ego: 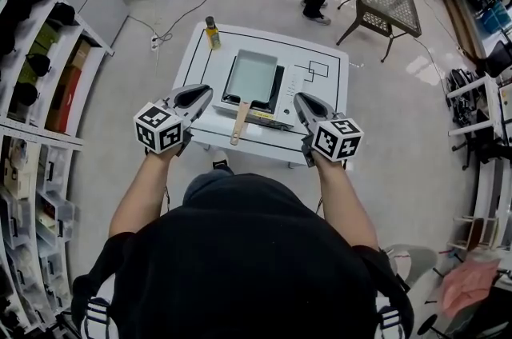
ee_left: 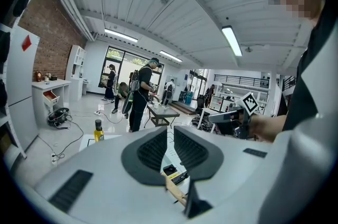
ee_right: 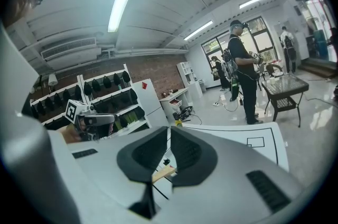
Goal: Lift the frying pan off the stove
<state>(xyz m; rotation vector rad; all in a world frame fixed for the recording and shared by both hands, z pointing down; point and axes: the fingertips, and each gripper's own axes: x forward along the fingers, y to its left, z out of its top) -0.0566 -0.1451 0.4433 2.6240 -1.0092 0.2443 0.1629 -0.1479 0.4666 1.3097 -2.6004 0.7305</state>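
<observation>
- Left gripper (ego: pixel 204 92) and right gripper (ego: pixel 299 98) both have their jaws pressed together on nothing. They hover by the near edge of the tabletop (ego: pixel 210 65), one on either side of the wooden handle (ego: pixel 240 124).
- Frying pan (ego: pixel 252 77) sits on the stove (ego: pixel 279 83) mid-tabletop, with the handle pointing at the near edge.
- Step in hand, by my judgement: the approach, with no grip yet.
- Next move: spread one gripper's jaws, lower them around the handle, pinch, and raise the pan level.

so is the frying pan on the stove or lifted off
On the stove: the frying pan lies flat on the stove in the head view, its handle free.
</observation>
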